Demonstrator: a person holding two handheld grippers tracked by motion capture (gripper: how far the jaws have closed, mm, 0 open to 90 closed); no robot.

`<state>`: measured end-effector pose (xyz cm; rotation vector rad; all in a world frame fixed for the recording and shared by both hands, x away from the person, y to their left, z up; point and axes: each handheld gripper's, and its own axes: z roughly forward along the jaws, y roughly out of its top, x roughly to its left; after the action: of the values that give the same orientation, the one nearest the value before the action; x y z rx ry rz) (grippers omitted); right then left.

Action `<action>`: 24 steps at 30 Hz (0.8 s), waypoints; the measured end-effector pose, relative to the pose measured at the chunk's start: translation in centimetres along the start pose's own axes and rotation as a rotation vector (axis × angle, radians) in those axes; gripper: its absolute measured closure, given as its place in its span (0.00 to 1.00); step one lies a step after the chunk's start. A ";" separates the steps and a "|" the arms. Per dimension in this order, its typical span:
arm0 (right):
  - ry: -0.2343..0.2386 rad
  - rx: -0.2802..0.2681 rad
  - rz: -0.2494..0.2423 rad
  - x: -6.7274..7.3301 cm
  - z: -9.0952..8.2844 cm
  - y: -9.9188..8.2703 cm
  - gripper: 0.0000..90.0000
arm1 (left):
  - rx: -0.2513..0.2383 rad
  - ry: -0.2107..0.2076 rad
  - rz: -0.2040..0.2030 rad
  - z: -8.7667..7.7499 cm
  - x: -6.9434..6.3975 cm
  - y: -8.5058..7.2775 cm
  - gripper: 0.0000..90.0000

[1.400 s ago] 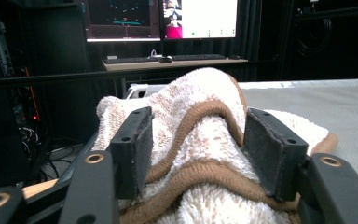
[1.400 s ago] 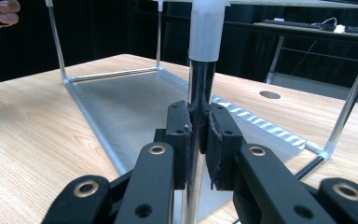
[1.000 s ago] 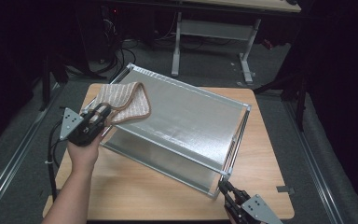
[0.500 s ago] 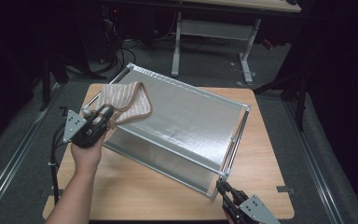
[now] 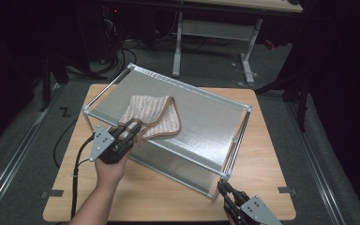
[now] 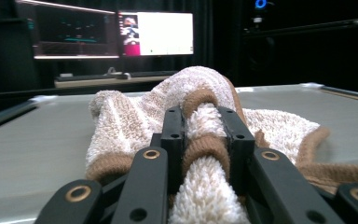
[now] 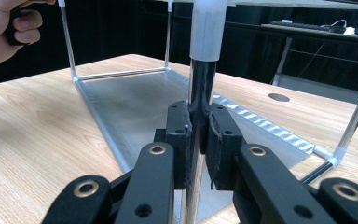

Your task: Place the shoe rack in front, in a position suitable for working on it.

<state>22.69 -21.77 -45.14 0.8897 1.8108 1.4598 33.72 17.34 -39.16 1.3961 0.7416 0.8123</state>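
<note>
— Dark room all round us, monitors glowing at the back, and our wooden worktop point(image 5: 75, 187) carries a metal rack point(image 5: 206, 117) with a flat silvery top shelf.

— Where do we have the towel point(image 5: 157, 115)?

— On that top shelf, toward its left half, bunched and folded, beige with a brown border. Our left gripper point(image 5: 130, 130) comes in over the near edge of the shelf, and its fingers point(image 6: 175, 133) pinch a rolled fold of the towel's brown-edged hem; in the left gripper view the cloth bulges between them. They have just been closing a little on it.

— And our right gripper point(image 5: 222, 187)?

— Down at the rack's near right corner. Its fingers point(image 7: 179, 140) are pressed on the upright leg point(image 7: 201, 84) there, just below the white plastic sleeve. The leg stands upright between them, and the lower shelf lies just behind it.
</note>
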 end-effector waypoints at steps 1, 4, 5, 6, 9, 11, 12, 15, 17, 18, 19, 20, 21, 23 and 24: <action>0.000 0.000 0.000 0.0 0.0 0.0 0.90 | 0.000 -0.007 0.000 0.1 -0.4 0.0 0.83; 0.000 0.000 0.000 0.0 0.0 0.0 0.90 | -0.001 -0.028 -0.007 0.3 -1.6 0.0 0.83; 0.000 0.000 0.000 0.0 0.0 0.0 0.90 | -0.005 -0.035 -0.013 0.4 -2.1 0.0 0.83; 0.000 0.000 -0.002 0.0 0.0 0.0 0.90 | -0.005 -0.044 -0.013 0.6 -2.7 0.0 0.83; 0.001 0.000 -0.002 0.0 0.0 0.0 0.90 | -0.005 -0.071 -0.015 0.9 -4.4 0.1 0.83; 0.001 0.000 -0.002 0.0 0.0 0.0 0.90 | -0.002 -0.092 -0.013 1.0 -5.4 0.2 0.83; 0.002 0.001 -0.002 0.0 0.0 0.0 0.90 | -0.004 -0.110 -0.017 1.2 -6.2 0.2 0.83; 0.002 0.001 -0.003 0.0 0.0 0.0 0.90 | -0.004 -0.143 -0.006 1.4 -8.1 0.3 0.83; 0.002 0.001 -0.003 0.0 0.0 0.0 0.90 | -0.003 -0.170 0.004 1.6 -9.5 0.4 0.83; 0.002 0.001 -0.005 0.0 0.0 0.0 0.90 | 0.000 -0.179 0.010 1.7 -10.2 0.4 0.83; 0.003 0.001 -0.003 0.0 0.0 0.0 0.90 | 0.001 -0.194 0.015 1.7 -10.8 0.5 0.83; 0.003 0.001 -0.003 0.0 0.0 0.0 0.90 | -0.002 -0.212 0.010 1.9 -11.3 0.5 0.83; 0.004 0.001 -0.003 0.0 0.0 0.0 0.90 | -0.005 -0.226 0.013 2.0 -11.8 0.4 0.83; 0.005 0.000 -0.003 0.0 0.0 0.0 0.90 | -0.007 -0.242 0.028 2.1 -12.9 0.5 0.83; 0.005 0.000 -0.003 0.0 0.0 0.0 0.90 | -0.008 -0.250 0.019 2.2 -13.3 0.5 0.83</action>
<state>22.74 -21.80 -45.12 0.8835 1.8154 1.4615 28.41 4.93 -38.90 1.4669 0.5317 0.6393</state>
